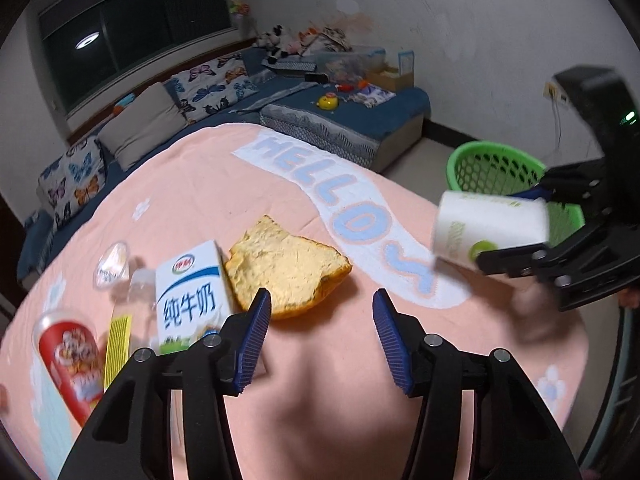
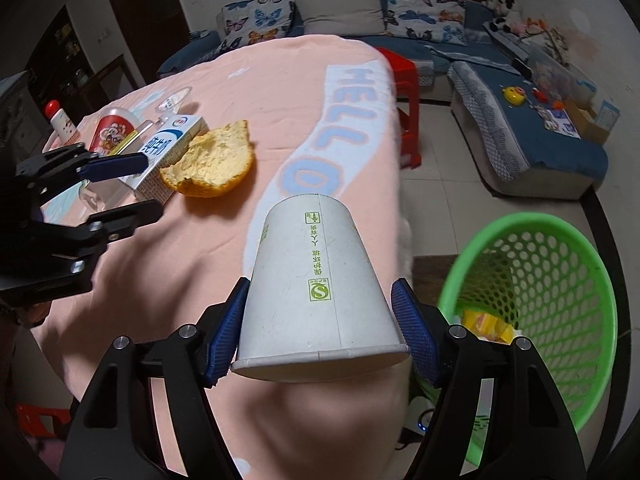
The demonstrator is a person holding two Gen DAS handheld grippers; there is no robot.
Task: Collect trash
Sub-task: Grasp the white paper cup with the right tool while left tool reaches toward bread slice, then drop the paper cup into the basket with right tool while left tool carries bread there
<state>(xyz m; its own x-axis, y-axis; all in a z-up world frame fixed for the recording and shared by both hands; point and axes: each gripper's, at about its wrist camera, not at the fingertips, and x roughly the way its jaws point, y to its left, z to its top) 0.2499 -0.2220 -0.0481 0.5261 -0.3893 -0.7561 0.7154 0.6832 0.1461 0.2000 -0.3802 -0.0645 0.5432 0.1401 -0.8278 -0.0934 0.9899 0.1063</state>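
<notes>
My right gripper [image 2: 320, 312] is shut on a white paper cup [image 2: 316, 280], held on its side above the table's right edge; the cup also shows in the left wrist view [image 1: 488, 228]. A green mesh trash basket [image 2: 536, 296] stands on the floor just right of the cup, with yellow wrappers inside. My left gripper [image 1: 322, 312] is open and empty above the pink tablecloth [image 1: 224, 200], just in front of a piece of bread [image 1: 284, 268]. Left of the bread lie a white milk carton [image 1: 192, 292], a clear plastic bottle [image 1: 132, 308] and a red cup [image 1: 70, 356].
A red plastic stool [image 2: 404, 96] stands past the table's far right side. A blue sofa [image 2: 520, 120] with cushions and toys runs along the walls. A small clear lid [image 1: 112, 264] lies on the cloth. A red-capped bottle [image 2: 60, 120] stands at the table's far left.
</notes>
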